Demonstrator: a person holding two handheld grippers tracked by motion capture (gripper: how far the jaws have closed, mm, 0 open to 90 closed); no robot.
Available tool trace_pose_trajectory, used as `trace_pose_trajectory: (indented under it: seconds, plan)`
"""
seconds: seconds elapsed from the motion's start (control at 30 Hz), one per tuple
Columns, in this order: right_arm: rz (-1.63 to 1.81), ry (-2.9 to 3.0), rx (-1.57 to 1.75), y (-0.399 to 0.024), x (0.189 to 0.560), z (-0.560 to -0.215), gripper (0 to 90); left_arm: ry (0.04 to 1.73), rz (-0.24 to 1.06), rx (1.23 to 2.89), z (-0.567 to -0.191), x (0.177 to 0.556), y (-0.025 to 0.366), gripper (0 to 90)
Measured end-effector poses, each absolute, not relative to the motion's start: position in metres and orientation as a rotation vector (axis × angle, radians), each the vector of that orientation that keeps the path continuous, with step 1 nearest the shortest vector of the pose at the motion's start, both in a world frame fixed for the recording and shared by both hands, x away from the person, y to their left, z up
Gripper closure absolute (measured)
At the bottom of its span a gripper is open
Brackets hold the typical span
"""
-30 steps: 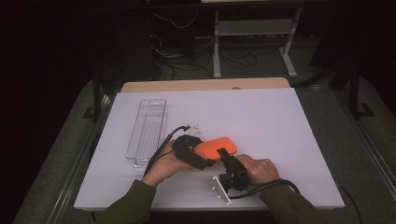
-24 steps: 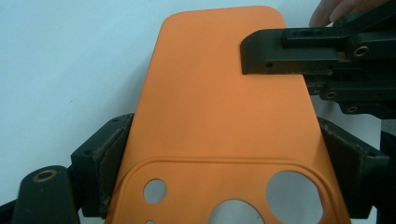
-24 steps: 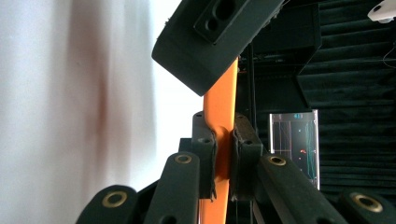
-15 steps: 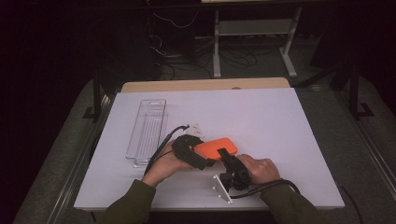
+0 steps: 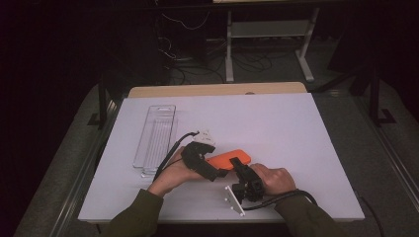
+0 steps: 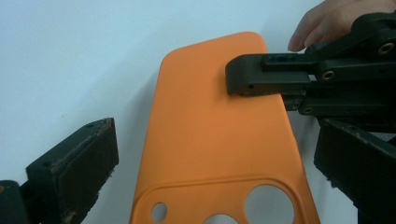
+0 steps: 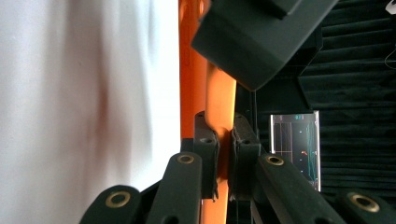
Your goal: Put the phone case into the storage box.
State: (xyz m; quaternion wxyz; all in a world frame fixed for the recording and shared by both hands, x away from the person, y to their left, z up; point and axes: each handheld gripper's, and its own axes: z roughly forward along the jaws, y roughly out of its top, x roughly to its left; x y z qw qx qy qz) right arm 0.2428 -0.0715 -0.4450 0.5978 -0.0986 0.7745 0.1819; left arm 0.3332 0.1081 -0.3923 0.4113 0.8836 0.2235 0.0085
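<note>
An orange phone case (image 5: 232, 158) lies on the white table (image 5: 276, 123), camera cut-outs toward the left gripper. My left gripper (image 6: 217, 161) is open. Its jaws have just been opening and stand wide on either side of the case (image 6: 210, 135), with the pads clear of it. From the opposite side my right gripper (image 7: 219, 135) is shut on the case's edge (image 7: 219, 102), and it appears across the case in the left gripper view (image 6: 266, 79). From above, the left gripper (image 5: 217, 172) and right gripper (image 5: 237, 165) meet at the case near the table's front.
A clear plastic tray (image 5: 155, 133) lies lengthwise at the left of the table. A wooden strip (image 5: 217, 90) runs along the far edge. Beyond it stand a metal frame (image 5: 269, 29) and cables on the dark floor.
Both hands and the orange case stay in place; from above, no movement is visible.
</note>
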Motion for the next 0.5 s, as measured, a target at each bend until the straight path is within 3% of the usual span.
trace_pose_trajectory:
  seconds: [0.5]
  plan:
    - [0.406,1.814,-0.186,-0.0771,0.2483,-0.4423,82.2,0.551,0.026,2.208,-0.3896,0.3309,0.1097,0.0]
